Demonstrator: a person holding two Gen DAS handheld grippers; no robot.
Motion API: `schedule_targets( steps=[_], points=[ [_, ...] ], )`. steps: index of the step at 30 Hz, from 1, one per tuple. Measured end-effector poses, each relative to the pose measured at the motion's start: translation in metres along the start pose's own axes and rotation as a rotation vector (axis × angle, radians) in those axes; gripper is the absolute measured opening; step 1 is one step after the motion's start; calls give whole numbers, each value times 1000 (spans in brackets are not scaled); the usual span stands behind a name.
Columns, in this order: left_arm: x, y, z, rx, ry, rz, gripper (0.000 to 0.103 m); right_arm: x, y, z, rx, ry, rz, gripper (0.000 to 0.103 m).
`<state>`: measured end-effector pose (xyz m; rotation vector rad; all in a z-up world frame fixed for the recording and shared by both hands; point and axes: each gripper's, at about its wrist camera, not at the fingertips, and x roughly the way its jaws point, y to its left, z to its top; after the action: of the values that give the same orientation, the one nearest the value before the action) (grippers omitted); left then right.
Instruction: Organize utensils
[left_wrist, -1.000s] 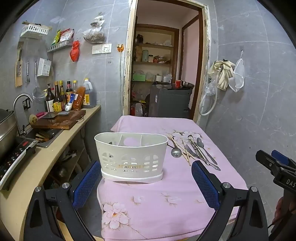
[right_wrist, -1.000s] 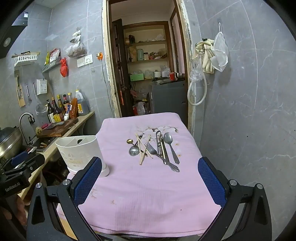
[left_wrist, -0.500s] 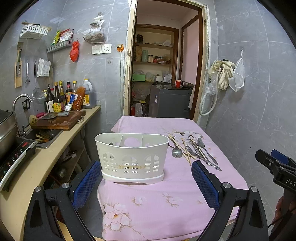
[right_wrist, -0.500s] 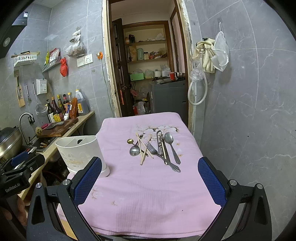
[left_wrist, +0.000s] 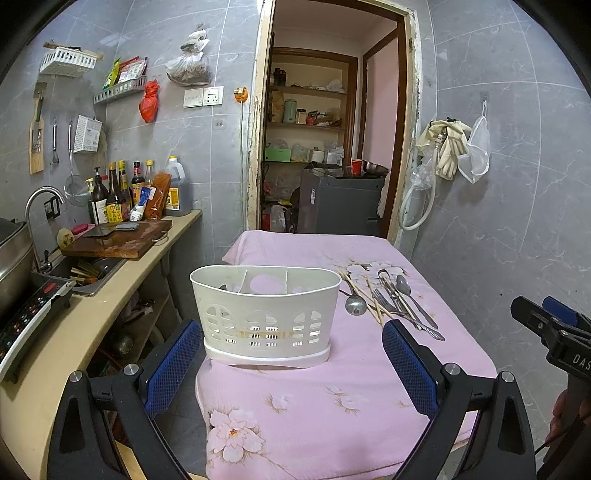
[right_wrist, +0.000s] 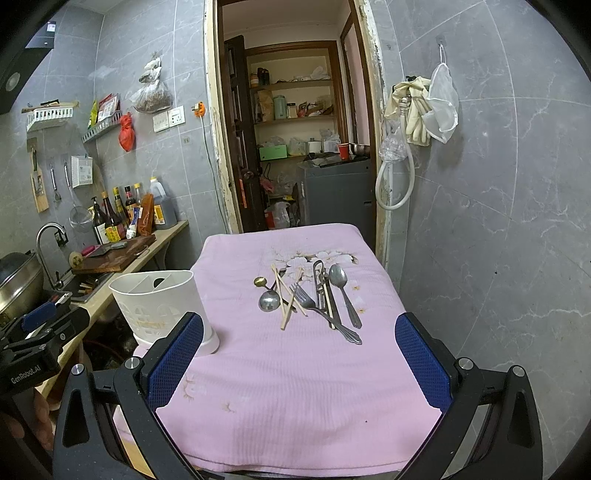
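Note:
A white plastic utensil caddy (left_wrist: 264, 314) with divided compartments stands empty on the pink cloth table (left_wrist: 332, 398), at its left edge (right_wrist: 162, 306). A pile of utensils (right_wrist: 314, 295) lies mid-table: a fork (right_wrist: 325, 312), a spoon (right_wrist: 341, 288), a small ladle (right_wrist: 269, 300), a gold teaspoon (right_wrist: 260, 281), wooden chopsticks (right_wrist: 286, 299) and a knife. The pile also shows in the left wrist view (left_wrist: 391, 301). My left gripper (left_wrist: 291, 373) is open, just short of the caddy. My right gripper (right_wrist: 299, 369) is open, short of the pile.
A counter (left_wrist: 92, 306) runs along the left with a sink, induction hob (left_wrist: 26, 321), cutting board (left_wrist: 118, 242) and bottles. A grey tiled wall (right_wrist: 498, 240) borders the table's right side. A doorway (left_wrist: 325, 147) to a pantry lies beyond the table's far end.
Both views have shifted only slightly; the grippers have drifted a little. Nothing was grasped or moved on the table.

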<state>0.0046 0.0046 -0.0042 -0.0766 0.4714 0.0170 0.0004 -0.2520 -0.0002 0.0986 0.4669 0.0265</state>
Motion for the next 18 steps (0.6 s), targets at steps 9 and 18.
schedule_targets(
  steps=[9, 18],
  points=[
    [0, 0, 1, 0, 2, -1, 99, 3, 1, -2, 1, 3, -3, 102],
    [8, 5, 6, 9, 1, -3, 99, 12, -3, 2, 5, 0, -7, 102]
  ],
)
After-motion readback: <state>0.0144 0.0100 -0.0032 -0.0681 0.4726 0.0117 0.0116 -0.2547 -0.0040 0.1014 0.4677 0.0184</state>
